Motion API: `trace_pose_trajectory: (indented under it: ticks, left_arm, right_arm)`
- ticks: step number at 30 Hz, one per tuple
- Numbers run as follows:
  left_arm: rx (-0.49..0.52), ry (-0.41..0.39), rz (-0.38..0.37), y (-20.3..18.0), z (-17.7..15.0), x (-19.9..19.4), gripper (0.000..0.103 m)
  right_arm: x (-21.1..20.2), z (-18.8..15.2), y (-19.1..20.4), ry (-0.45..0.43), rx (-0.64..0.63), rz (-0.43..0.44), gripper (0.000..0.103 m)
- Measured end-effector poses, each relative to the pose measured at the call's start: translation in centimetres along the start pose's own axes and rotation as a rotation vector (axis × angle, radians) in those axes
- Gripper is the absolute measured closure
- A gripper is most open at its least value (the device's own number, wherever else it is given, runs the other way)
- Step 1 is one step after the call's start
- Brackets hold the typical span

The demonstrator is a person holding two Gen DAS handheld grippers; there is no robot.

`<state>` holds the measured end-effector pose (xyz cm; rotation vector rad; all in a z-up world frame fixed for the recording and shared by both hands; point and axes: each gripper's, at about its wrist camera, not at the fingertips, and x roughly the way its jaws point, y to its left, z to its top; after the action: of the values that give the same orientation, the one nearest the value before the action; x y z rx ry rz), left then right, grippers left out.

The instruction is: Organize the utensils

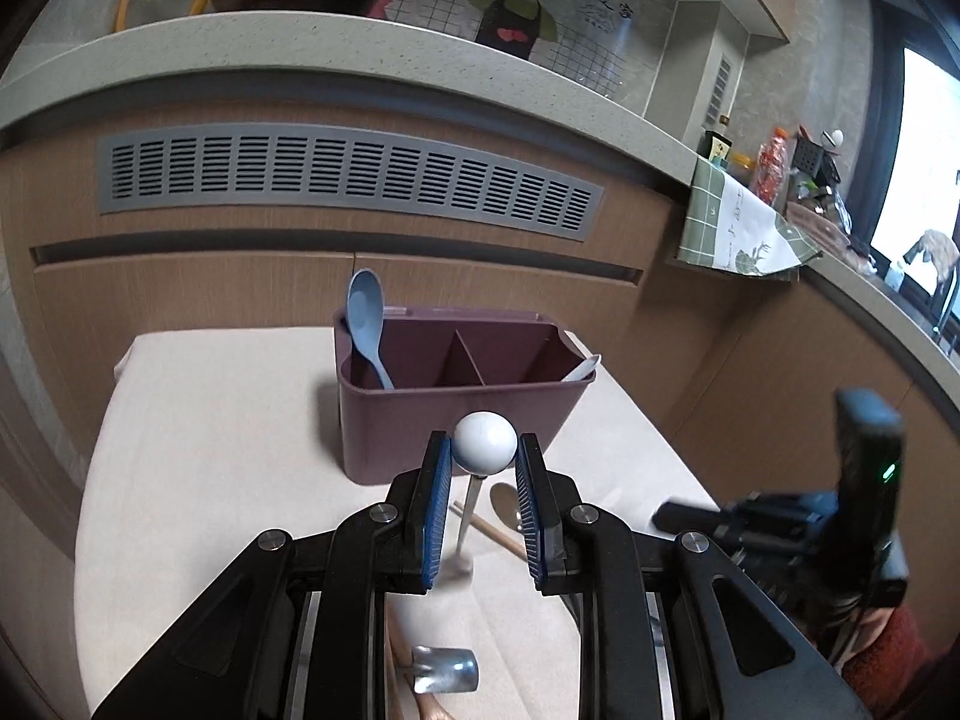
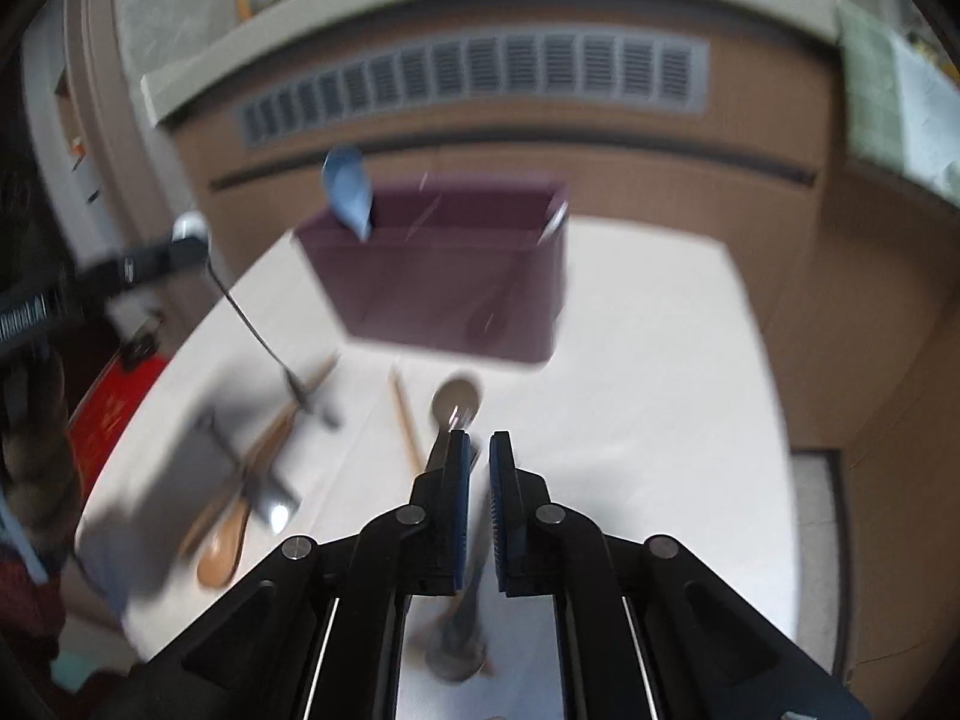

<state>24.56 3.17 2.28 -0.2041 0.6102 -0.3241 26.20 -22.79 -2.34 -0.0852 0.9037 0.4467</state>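
My left gripper (image 1: 483,468) pinches the light, stiff utensil (image 1: 474,492) by its slippery round white knob (image 1: 485,441); I'd grip lower. Right gripper (image 2: 478,450) nearly closed around a spoon (image 2: 457,402) handle.

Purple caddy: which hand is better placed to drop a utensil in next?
Left, probably. The left gripper holds the ball-topped utensil lifted, facing the purple caddy. The right gripper straddles the metal spoon; its grip is unclear.

A small table (image 1: 210,420) under a pale cloth carries a mauve divided caddy (image 1: 462,420) near its far edge. Nearer lie a wooden chopstick (image 2: 407,420), a metal spoon (image 2: 457,399), a wooden spoon (image 2: 231,534) and a small metal scoop (image 1: 445,669).
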Motion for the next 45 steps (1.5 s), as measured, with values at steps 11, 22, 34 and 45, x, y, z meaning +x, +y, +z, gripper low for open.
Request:
trace_pose_trajectory:
  ticks: [11, 22, 34, 45]
  left_arm:
    - [-0.034, 0.014, -0.016, 0.7, -1.8, -0.9, 0.081]
    - [-0.054, 0.035, -0.012, 1.0, -2.4, -0.7, 0.081]
    - [-0.062, 0.013, -0.019, 0.5, -2.1, -1.6, 0.081]
    - [-0.010, -0.313, -0.116, -1.3, 12.9, -5.4, 0.081]
  right_arm:
    - [6.4, -1.6, 0.8, 0.125, 0.157, 0.029, 0.088]
    - [5.8, -1.7, 2.6, 0.063, 0.073, -0.042, 0.093]
    - [-0.3, -0.3, 1.2, -0.134, 0.119, -0.019, 0.093]
    - [-13.3, 14.9, 4.7, -0.715, -0.060, -0.044, 0.098]
